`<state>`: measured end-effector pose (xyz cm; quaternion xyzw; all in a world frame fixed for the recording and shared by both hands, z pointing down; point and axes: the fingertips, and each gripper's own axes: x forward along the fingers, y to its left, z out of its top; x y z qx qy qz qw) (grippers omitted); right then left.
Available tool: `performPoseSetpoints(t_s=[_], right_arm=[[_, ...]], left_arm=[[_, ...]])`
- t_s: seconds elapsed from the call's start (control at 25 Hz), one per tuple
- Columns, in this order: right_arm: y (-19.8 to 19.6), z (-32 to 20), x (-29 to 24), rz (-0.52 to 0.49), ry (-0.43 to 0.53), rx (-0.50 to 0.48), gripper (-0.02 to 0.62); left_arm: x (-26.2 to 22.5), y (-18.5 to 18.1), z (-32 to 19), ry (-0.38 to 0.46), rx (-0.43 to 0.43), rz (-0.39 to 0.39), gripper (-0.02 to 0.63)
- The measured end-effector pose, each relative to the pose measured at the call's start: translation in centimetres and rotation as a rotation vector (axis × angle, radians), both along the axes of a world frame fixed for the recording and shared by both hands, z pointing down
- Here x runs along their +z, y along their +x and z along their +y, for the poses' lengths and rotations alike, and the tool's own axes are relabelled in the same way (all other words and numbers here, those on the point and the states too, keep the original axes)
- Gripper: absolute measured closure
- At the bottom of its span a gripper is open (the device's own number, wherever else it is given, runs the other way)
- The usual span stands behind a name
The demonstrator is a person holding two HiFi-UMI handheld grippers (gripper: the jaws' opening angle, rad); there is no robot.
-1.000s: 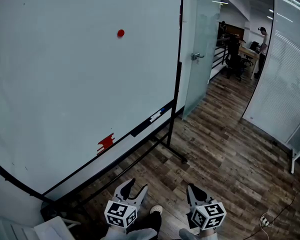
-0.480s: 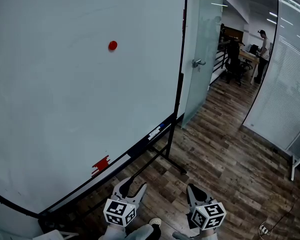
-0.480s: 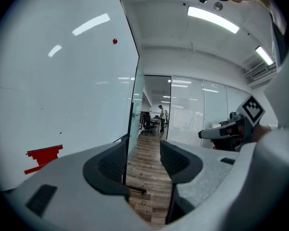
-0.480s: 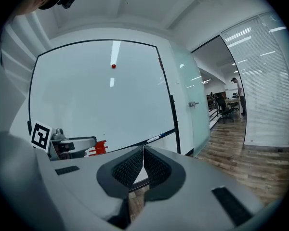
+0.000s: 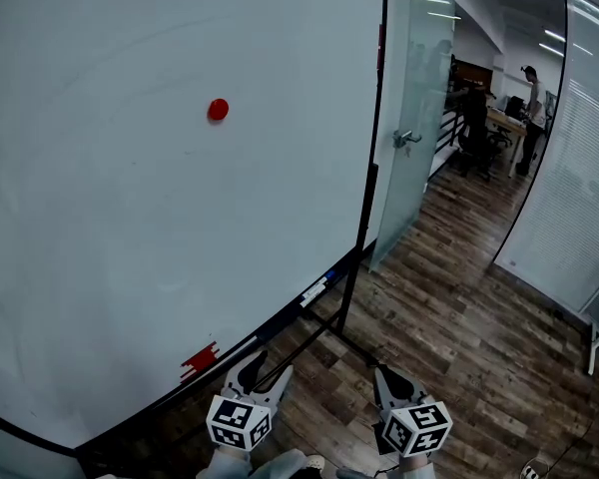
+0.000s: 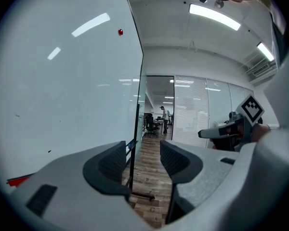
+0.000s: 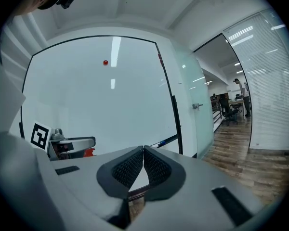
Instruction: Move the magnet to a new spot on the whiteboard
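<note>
Left hand-held gripper (image 6: 143,163) jaws apart, empty.

Head view looks steeply down from high up, with the whiteboard (image 5: 130,267) filling frame left. Left gripper view peers from low down along the board's edge toward the far office (image 6: 156,121). Right gripper view faces the board. All three catch the magnet (image 5: 218,110).

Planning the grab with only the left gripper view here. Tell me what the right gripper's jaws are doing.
Observer: The right gripper is shut, its jaw tips touching, with nothing between them.
Operator: Now place both grippers against the magnet.
Observer: In the head view the left gripper and the right one hang low by the bottom edge of the whiteboard. The red magnet sits high on the board, well above both and touched by neither.
</note>
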<state>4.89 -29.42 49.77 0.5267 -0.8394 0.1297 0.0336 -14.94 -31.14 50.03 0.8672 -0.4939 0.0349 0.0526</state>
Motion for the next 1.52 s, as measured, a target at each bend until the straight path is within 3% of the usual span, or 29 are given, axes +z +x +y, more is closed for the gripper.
performPoseSetpoints(t_s=[0.36, 0.8, 1.0, 1.52], right_arm=[[-0.4, -4.0, 0.6, 0.001, 0.004, -0.016, 0.568], [-1.2, -5.5, 2.9, 0.009, -0.053, -0.078, 0.568], [-1.5, -7.3, 2.4, 0.011, -0.043, -0.146, 0.568], [0.2, -18.7, -0.5, 0.042, 0.001, -0.435, 0.568]], left_arm=[[0.8, 0.2, -4.0, 0.0, -0.002, 0.0, 0.388], [2.9, -0.2, -4.0, -0.049, -0.048, 0.009, 0.388], [2.5, -0.8, -4.5, -0.043, -0.127, 0.006, 0.388], [0.8, 1.2, -8.7, -0.02, -0.453, 0.029, 0.388]])
